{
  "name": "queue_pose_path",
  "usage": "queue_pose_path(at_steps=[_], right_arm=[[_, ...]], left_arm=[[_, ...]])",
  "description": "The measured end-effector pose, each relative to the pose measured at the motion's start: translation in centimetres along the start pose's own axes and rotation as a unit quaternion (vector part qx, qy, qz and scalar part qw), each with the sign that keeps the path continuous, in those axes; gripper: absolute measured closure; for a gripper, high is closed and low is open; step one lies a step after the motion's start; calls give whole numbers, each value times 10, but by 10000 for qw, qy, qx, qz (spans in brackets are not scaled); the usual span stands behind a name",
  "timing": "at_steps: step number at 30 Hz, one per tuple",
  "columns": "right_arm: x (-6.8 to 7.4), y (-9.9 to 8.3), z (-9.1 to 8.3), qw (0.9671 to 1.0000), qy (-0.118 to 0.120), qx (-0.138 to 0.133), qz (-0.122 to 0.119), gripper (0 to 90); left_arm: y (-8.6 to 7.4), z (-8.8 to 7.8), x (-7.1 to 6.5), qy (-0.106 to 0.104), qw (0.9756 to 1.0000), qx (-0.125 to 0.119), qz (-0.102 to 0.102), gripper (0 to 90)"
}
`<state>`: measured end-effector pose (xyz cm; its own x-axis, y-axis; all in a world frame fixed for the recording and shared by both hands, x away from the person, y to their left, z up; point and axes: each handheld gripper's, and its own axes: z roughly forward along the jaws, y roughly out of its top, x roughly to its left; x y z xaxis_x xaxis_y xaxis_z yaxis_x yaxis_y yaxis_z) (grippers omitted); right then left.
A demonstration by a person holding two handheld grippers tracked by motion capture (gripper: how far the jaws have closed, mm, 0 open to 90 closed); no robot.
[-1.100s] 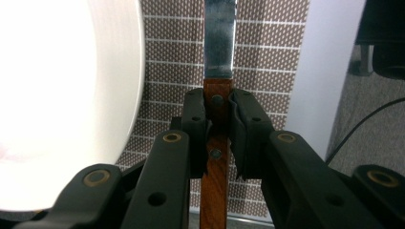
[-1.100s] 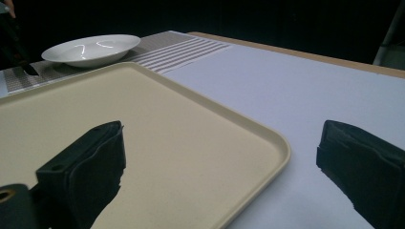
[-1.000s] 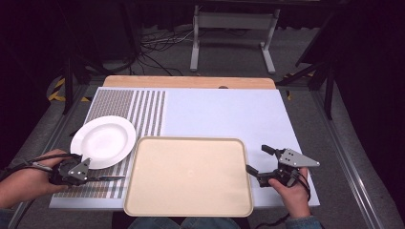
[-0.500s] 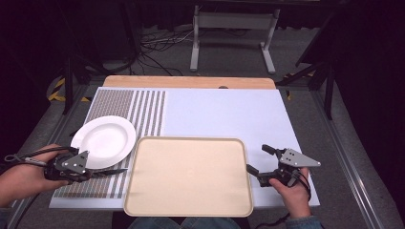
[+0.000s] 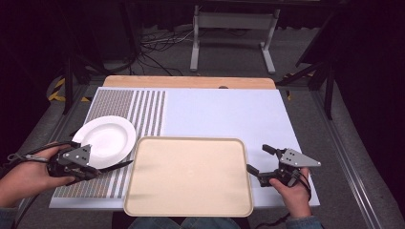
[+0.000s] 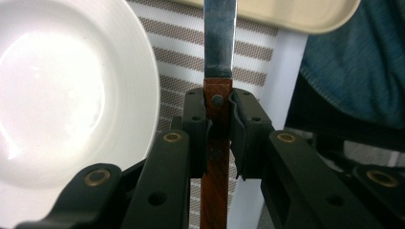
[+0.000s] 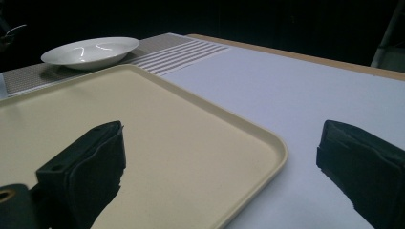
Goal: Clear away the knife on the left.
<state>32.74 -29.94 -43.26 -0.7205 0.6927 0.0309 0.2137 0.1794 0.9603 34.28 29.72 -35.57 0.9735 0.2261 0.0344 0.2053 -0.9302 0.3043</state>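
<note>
My left gripper (image 5: pixel 94 168) is shut on the wooden handle of a knife (image 6: pixel 217 143), just in front of the white plate (image 5: pixel 106 140). The steel blade (image 5: pixel 118 166) points right toward the beige tray (image 5: pixel 191 139). In the left gripper view the pads (image 6: pixel 197 125) clamp the handle, with the plate (image 6: pixel 62 90) to the left and the tray's edge (image 6: pixel 296 12) at the top. My right gripper (image 5: pixel 260 159) stands open at the tray's right edge, holding nothing. In the right gripper view its fingers (image 7: pixel 90 162) straddle the tray's rim (image 7: pixel 267 138), and the plate (image 7: pixel 90 51) is far off.
A striped placemat (image 5: pixel 138 107) lies under the plate on the pale table cover (image 5: pixel 224 112). A wooden table edge (image 5: pixel 191 82) runs along the far side. Beyond it are a metal stand (image 5: pixel 229 28) and cables on the floor.
My left hand has lifted the knife a little, and the blade tip now sits higher beside the tray's left edge. The right gripper has not moved.
</note>
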Motion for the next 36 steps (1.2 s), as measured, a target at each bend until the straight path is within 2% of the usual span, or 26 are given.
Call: queue_pose_path(at_steps=[3,5,7,9,14,16,19,22,24,27,36], right_arm=[[0,0,0,10000,-1,3,-5,33],[0,0,0,10000,2,4,-11,33],[0,0,0,10000,3,13,-17,33],[0,0,0,10000,13,12,-21,33],[0,0,-1,10000,6,6,-14,32],[0,0,-1,10000,5,9,-22,33],[0,0,-1,10000,15,7,-35,33],[0,0,-1,10000,15,3,-33,33],[0,0,-1,10000,17,14,-26,33],[0,0,0,10000,25,10,-36,33],[0,0,-1,10000,18,4,-28,32]], left_arm=[[4,0,0,-157,9997,-45,-154,780],[7,2,1,-200,9996,-42,-182,780],[8,3,3,-242,9991,-50,-354,780],[8,5,4,-327,9985,-75,-436,780],[8,8,5,-431,9960,-179,-758,780],[8,9,7,-477,9952,-298,-799,780],[8,11,8,-497,9937,-352,-938,781],[10,12,7,-604,9916,-413,-1068,780],[13,14,6,-640,9907,-443,-1118,781],[18,16,5,-724,9907,-457,-1058,780],[41,19,-1,-691,9915,-434,-1016,780]])
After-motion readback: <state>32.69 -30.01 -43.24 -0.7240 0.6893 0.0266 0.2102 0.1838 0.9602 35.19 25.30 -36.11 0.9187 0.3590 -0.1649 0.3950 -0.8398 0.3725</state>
